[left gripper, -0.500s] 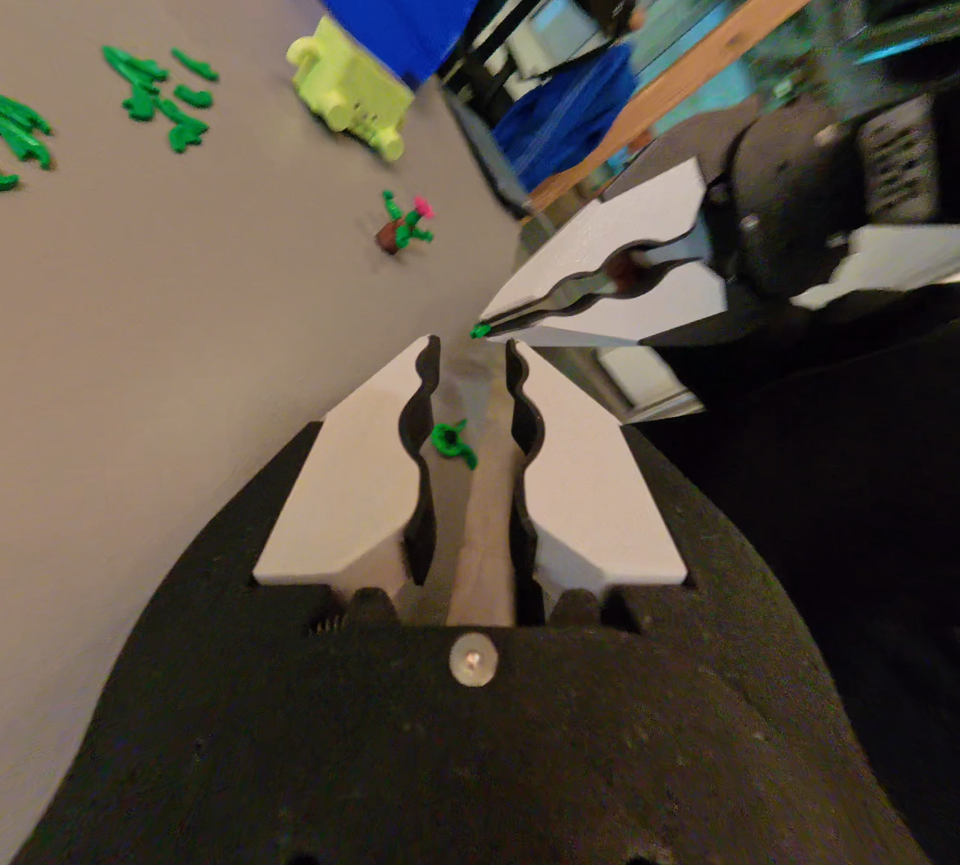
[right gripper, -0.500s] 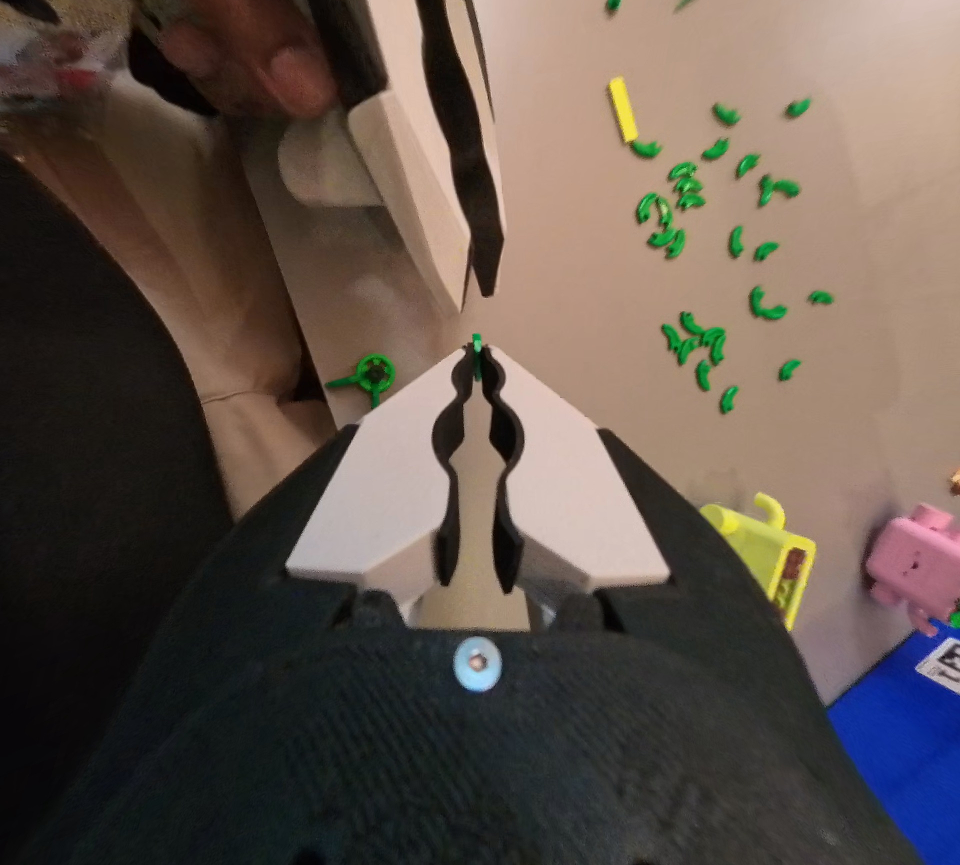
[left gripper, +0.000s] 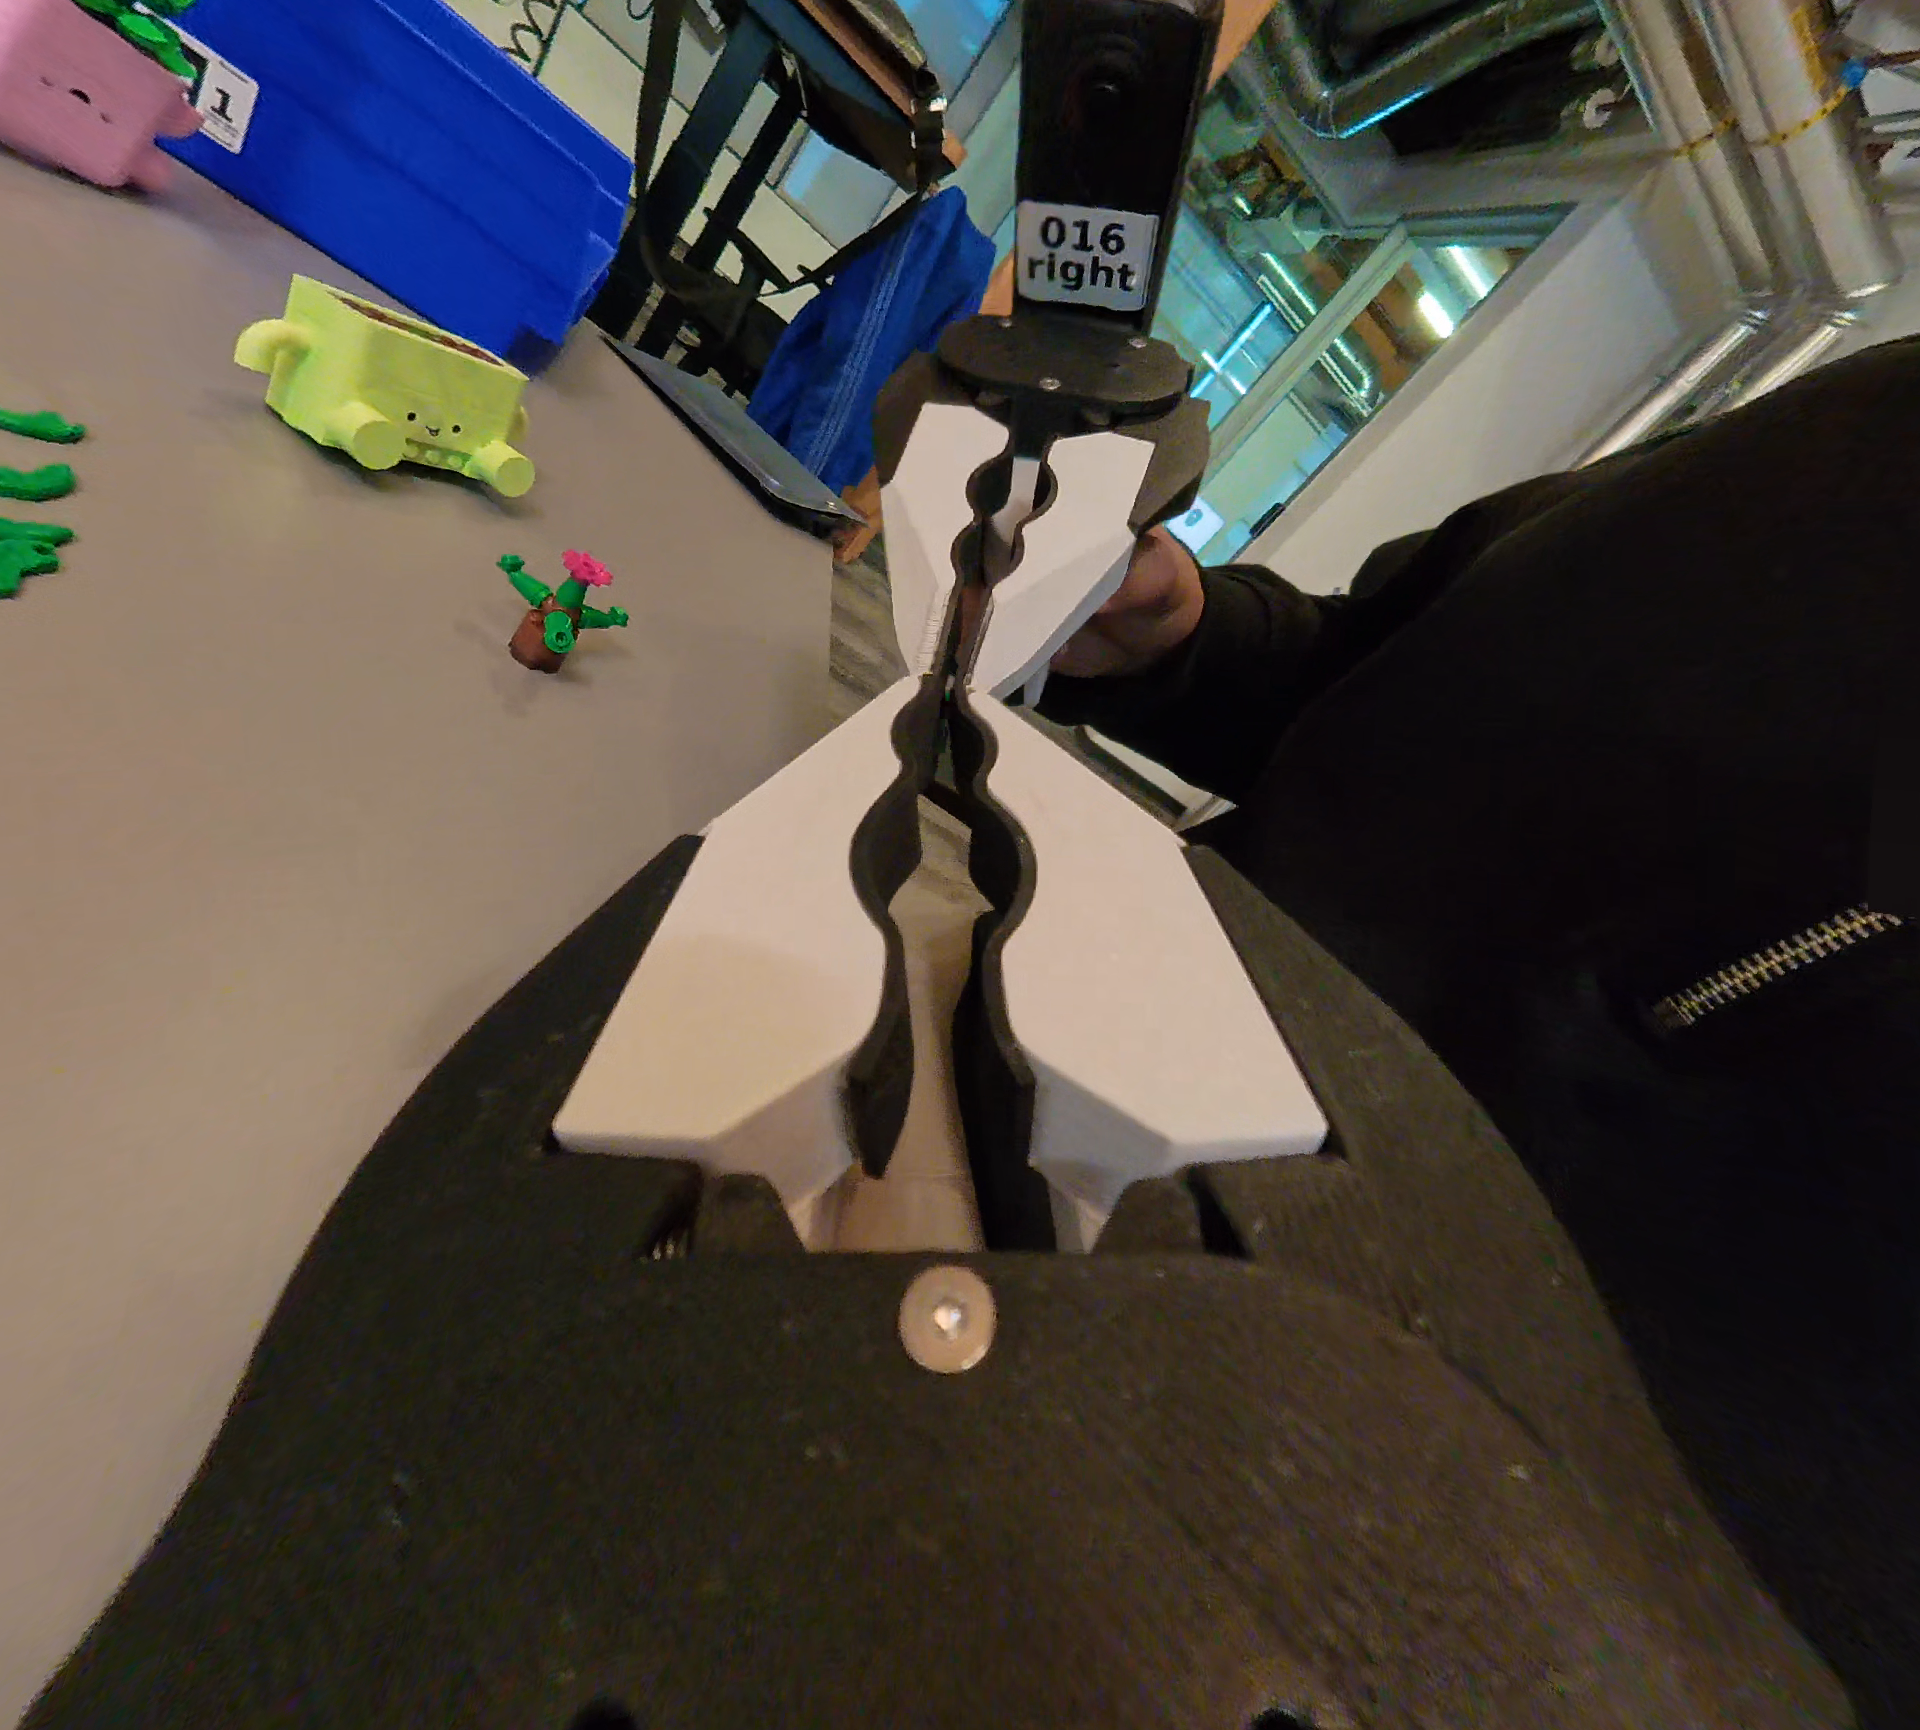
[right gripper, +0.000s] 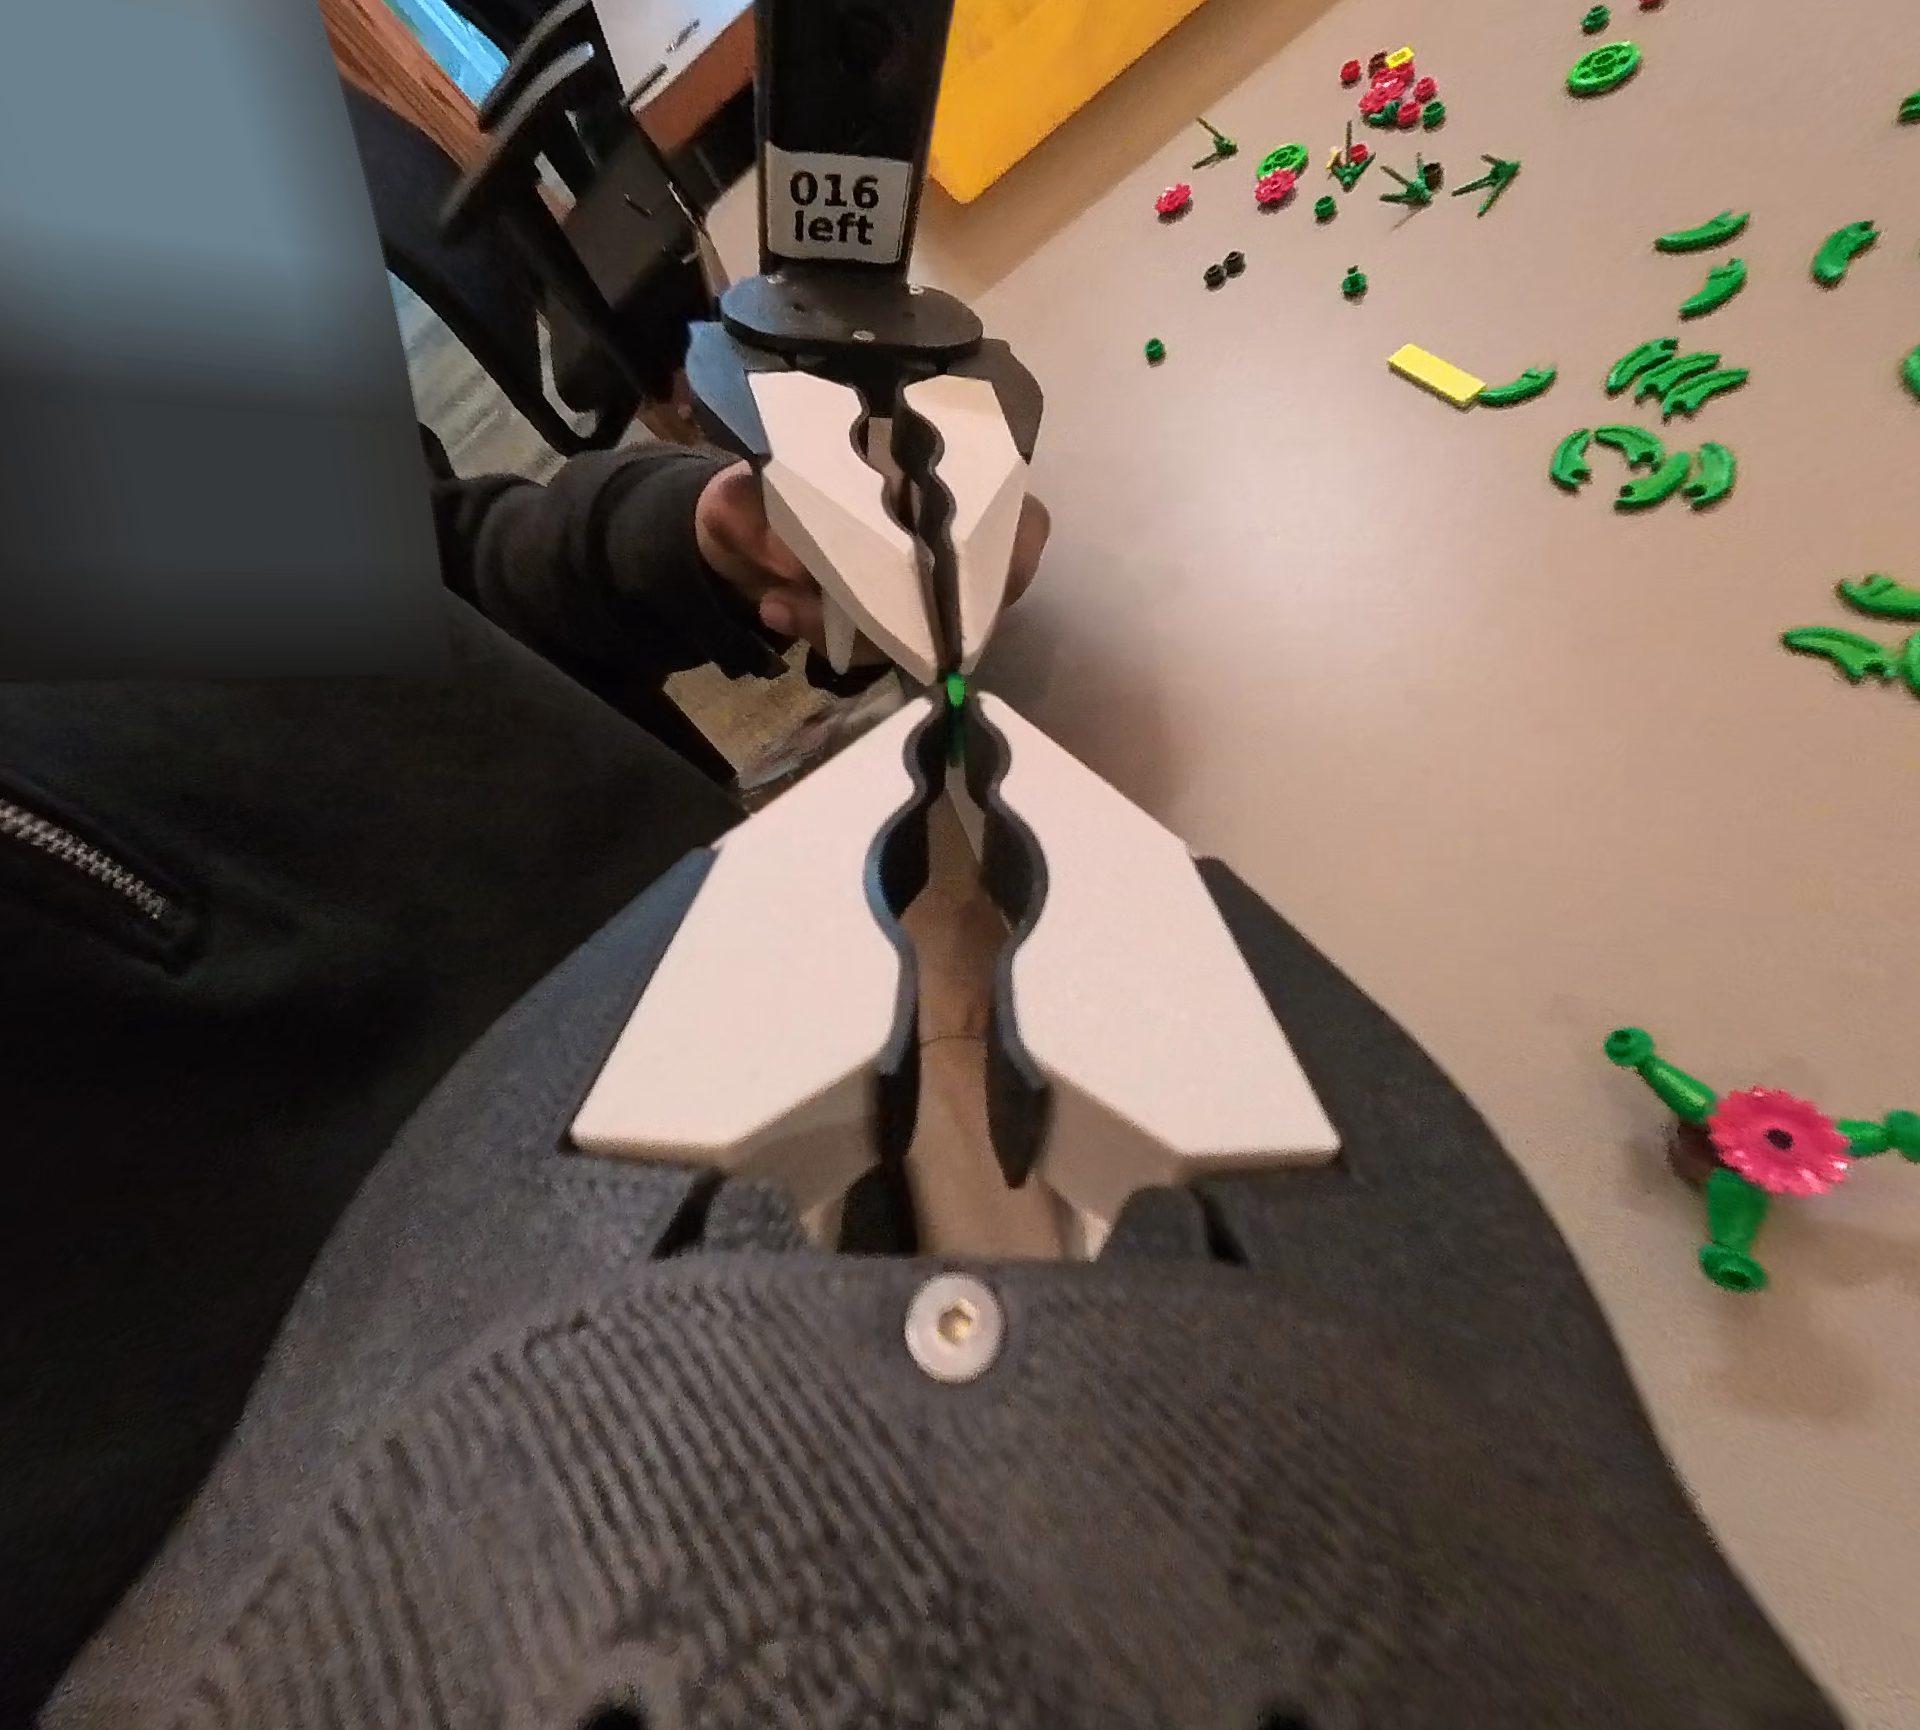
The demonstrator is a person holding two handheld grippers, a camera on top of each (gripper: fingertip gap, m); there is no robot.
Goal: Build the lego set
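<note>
Mid-frame, tip to tip above the table edge, left gripper [left gripper: 940,709] and right gripper [right gripper: 951,724] both pinch closed on a tiny green plastic lego piece [right gripper: 952,693]: light, stiff, slippery, so grip at fingertips.

Two grippers — left gripper [right gripper: 948,657], right gripper [left gripper: 948,672]; one lime-green block pot [left gripper: 390,387]; one pink pot [left gripper: 78,91]; one yellow tile [right gripper: 1434,375]; one pink-flowered stem assembly [right gripper: 1766,1150] — curved green leaves too many to count.
</note>
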